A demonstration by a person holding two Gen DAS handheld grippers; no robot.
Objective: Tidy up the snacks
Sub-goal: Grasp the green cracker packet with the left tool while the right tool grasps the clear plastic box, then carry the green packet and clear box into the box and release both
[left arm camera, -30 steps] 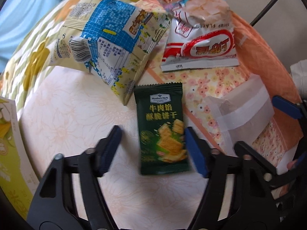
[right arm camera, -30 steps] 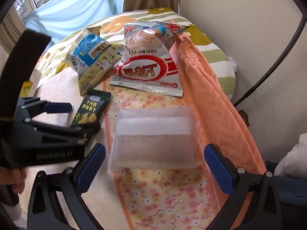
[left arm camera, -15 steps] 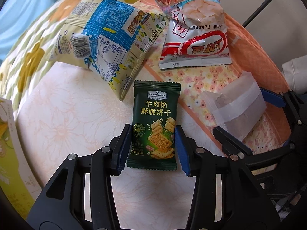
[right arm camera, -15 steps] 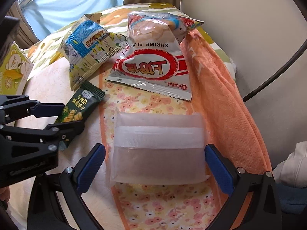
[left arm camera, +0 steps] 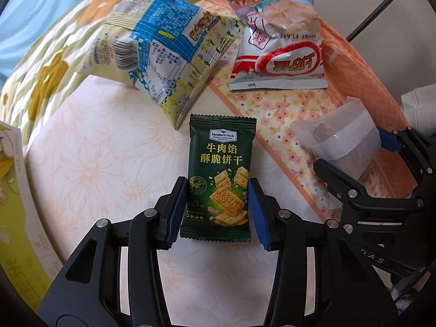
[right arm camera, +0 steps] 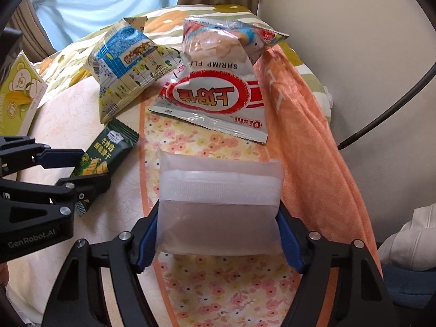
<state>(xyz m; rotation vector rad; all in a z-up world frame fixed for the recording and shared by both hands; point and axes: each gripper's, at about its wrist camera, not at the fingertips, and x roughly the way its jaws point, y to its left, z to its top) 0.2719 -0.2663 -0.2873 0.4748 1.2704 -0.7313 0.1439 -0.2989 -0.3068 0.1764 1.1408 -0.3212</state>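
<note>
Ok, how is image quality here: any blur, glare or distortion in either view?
Left wrist view: sharp, the green cracker packet readable, edges bowed by fisheye. Right wrist view: sharp centre, mild glare on the shrimp flakes bag, bright window washing out the top left, dark vignette corners.

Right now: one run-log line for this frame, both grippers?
left gripper: shut on green cracker packet | right gripper: closing around translucent pouch, pads at its sides | shrimp flakes bag: untouched

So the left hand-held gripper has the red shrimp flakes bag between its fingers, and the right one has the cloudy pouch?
Not quite. The left wrist view shows the left hand-held gripper shut on the green cracker packet; the shrimp flakes bag lies untouched. The right hand-held gripper is closing on the cloudy pouch.
</note>
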